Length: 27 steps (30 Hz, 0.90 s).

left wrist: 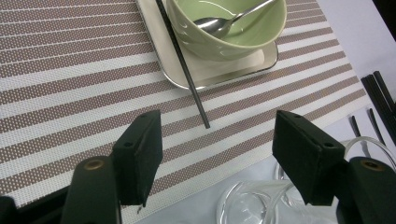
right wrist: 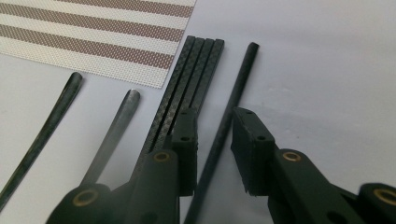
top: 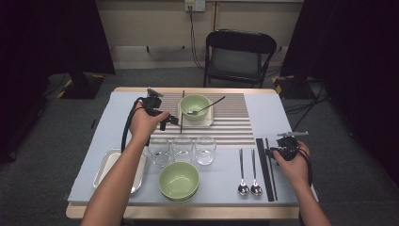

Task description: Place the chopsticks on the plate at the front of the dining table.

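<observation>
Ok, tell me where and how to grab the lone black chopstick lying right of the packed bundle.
Grip the single chopstick on its bare shaft, from straight above, jaws across its width. It lies flat on the table, apart from the bundle of chopsticks, so a finger probably fits on either side. The right gripper already straddles it, jaws open.

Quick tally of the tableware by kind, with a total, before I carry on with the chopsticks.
Bowls: 2, one on the far tray, one near
Glasses: 3
Spoons: 3, one in the far bowl, two on the table
Trays: 2, far, near
Chopsticks: 5, one at the far tray, three bundled, one loose
Placemat: 1
Total: 16
</observation>
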{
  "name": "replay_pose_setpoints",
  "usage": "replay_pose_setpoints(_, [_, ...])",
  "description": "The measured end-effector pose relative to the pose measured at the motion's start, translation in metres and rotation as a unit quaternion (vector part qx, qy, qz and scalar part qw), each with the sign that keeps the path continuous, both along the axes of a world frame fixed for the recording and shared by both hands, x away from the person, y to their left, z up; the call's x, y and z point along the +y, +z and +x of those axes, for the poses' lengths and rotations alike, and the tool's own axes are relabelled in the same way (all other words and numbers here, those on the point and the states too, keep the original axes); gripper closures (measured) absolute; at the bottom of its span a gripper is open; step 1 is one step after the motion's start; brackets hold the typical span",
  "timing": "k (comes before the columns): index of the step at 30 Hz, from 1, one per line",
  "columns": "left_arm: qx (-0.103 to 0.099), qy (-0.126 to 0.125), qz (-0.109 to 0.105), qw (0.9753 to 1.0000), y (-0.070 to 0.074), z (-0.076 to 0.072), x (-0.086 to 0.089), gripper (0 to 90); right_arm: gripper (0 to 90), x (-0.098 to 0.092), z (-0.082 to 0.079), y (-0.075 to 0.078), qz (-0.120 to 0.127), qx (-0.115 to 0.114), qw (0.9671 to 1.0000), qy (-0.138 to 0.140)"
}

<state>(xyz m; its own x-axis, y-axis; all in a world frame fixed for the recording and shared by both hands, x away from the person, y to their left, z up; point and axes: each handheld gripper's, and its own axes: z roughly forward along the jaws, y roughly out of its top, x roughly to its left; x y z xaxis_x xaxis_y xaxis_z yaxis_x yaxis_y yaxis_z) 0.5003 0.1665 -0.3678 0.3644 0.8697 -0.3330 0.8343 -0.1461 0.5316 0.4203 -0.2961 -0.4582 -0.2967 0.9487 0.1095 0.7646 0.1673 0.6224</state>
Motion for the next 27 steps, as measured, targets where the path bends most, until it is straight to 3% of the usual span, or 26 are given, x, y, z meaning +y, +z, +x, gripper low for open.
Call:
replay_pose_setpoints(8, [-0.001, -0.003, -0.001, 1.0, 0.0, -0.001, 0.0, 33.5, 82.1, -0.001, 0.0, -0.001, -0.016, -0.008, 0.9998, -0.002])
replay_pose_setpoints(12, [-0.002, -0.007, -0.003, 1.0, 0.001, -0.002, 0.001, 33.5, 82.8, -0.002, 0.0, -0.001, -0.016, -0.008, 0.9998, 0.0])
replay_pose_setpoints(19, [-0.001, -0.008, -0.009, 0.9999, 0.002, -0.002, 0.002, 33.5, 84.0, -0.011, 0.007, -0.002, -0.007, -0.01, 0.9996, -0.027])
replay_pose_setpoints(23, [0.0, -0.016, -0.011, 0.9998, 0.002, -0.001, 0.002, 33.4, 83.7, -0.014, 0.014, 0.0, -0.005, 0.002, 0.9995, -0.03])
replay_pose_setpoints(27, [0.0, -0.018, -0.013, 0.9998, 0.002, -0.002, 0.0, 33.3, 81.2, -0.011, 0.017, 0.002, -0.029, 0.011, 0.9993, -0.02])
